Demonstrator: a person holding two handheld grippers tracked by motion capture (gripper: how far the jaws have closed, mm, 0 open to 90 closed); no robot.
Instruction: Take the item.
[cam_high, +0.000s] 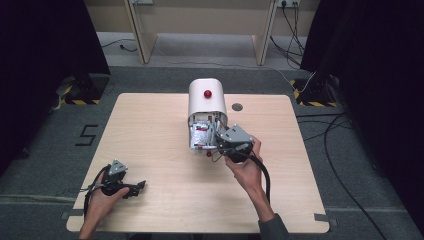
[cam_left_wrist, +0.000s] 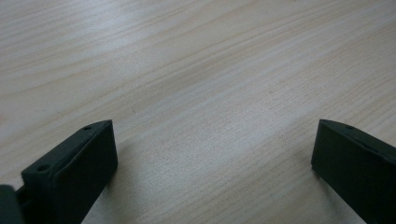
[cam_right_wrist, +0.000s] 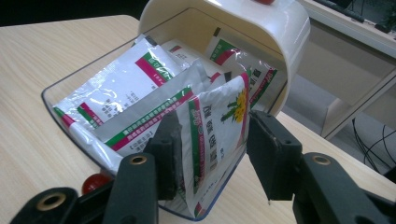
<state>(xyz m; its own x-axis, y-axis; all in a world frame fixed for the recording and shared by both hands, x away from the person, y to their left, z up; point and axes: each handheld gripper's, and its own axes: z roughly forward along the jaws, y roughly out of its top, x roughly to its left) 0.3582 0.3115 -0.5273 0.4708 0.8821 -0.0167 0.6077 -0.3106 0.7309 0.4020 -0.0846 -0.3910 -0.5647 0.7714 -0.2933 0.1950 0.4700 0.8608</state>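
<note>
the right gripper (cam_right_wrist: 212, 154) has its jaws partly open around a packet (cam_right_wrist: 219, 135) standing in the clear drawer (cam_right_wrist: 60, 109) of a white box (cam_high: 206, 102). the left gripper (cam_left_wrist: 212, 154) rests wide open and empty on the table (cam_high: 150, 130), well apart from the box.

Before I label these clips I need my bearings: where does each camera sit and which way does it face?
High view: above the person's side, looking down on the table; both forearms show.
Left gripper view: on the left gripper, facing bare tabletop between open jaws.
Right gripper view: on the right gripper, facing the packets.
Shared: the white box appears in the high and right gripper views.
</note>
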